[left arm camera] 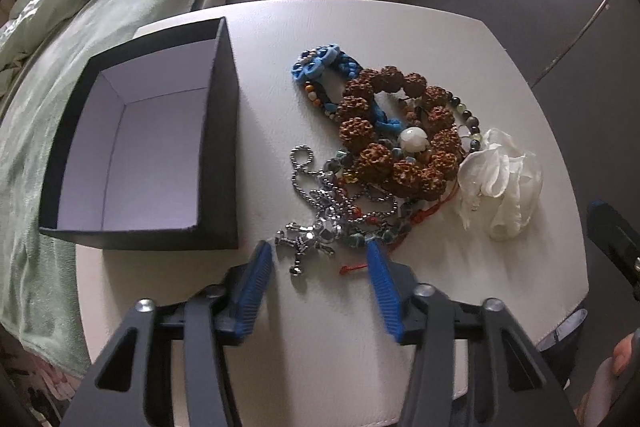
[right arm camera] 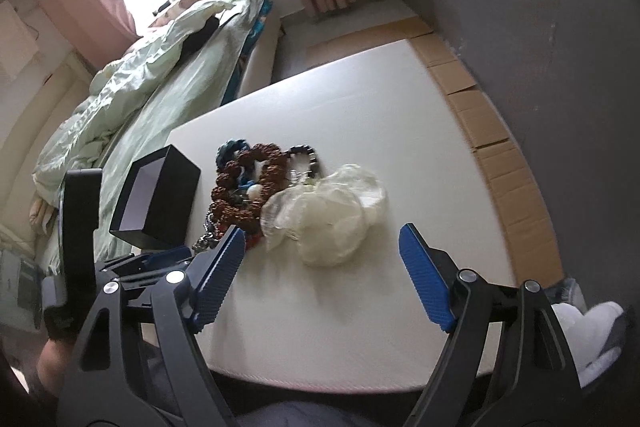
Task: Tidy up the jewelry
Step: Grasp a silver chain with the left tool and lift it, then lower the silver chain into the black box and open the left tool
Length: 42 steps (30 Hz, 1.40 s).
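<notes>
1. Blue ribbed pads tip the left gripper [left arm camera: 320,253], one pad on each of its two black fingers; the jaws stand partly apart and press on nothing.
2. Between those two fingertips, just ahead of them, lies one silver metal cross-shaped pendant [left arm camera: 306,241] on a silver ball chain [left arm camera: 316,183] that loops away from the claw.
3. One thin red cord [left arm camera: 352,269] lies just inside the right-hand pad of that claw.
4. Further ahead of the left claw sits a heap of jewelry: one bracelet of large knobbly brown seed beads [left arm camera: 396,131], one blue braided cord bracelet with flower-shaped knots [left arm camera: 320,63], and one strand of small dark and clear round beads [left arm camera: 468,119] at the heap's far right.
5. One round white bead [left arm camera: 414,139] rests inside the brown ring.
6. Ahead and to the right of the left claw, touching the heap, lies one crumpled white translucent pouch [left arm camera: 500,183].
7. Ahead and to the left of it stands one open black rectangular box with a pale lining [left arm camera: 136,143]; nothing lies inside.
8. All of this rests on one white tabletop [left arm camera: 328,327].
9. In the right wrist view the right gripper [right arm camera: 322,237] is spread wide and empty, the white pouch just ahead between its two blue pads.
10. One light green quilt [right arm camera: 132,95] covers the bed beyond the table.
</notes>
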Each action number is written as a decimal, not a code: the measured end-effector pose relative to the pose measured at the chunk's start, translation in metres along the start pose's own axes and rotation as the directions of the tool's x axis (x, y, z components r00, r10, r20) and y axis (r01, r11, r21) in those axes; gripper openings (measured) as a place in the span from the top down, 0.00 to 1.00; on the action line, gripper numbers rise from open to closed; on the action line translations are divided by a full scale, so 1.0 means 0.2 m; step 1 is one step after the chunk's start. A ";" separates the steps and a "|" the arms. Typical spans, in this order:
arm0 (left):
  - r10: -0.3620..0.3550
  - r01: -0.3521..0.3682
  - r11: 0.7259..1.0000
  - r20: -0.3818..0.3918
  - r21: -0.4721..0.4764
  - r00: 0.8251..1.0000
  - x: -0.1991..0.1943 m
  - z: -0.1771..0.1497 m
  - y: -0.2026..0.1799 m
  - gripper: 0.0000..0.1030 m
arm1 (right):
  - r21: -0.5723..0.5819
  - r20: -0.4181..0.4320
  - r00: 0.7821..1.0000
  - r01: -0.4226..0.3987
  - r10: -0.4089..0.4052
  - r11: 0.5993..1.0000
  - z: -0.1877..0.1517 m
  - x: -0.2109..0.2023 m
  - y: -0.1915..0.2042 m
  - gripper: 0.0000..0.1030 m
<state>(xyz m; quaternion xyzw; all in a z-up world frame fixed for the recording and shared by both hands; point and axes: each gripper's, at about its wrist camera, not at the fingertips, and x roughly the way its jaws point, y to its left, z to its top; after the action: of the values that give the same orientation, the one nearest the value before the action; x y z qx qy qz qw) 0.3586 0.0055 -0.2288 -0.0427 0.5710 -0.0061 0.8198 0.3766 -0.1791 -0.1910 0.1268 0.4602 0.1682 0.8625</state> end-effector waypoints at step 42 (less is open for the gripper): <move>-0.096 0.092 0.995 0.409 0.029 0.908 -1.07 0.13 0.05 0.97 | 0.024 0.080 0.967 -0.245 0.242 0.969 0.26 -0.32 0.13 0.98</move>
<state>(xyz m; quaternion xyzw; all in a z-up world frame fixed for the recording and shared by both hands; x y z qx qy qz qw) 0.3088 0.0292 -0.0195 -0.0668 0.3838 -0.0392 0.9202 0.3817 -0.1840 -0.1057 0.2031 0.4104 0.2601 0.8501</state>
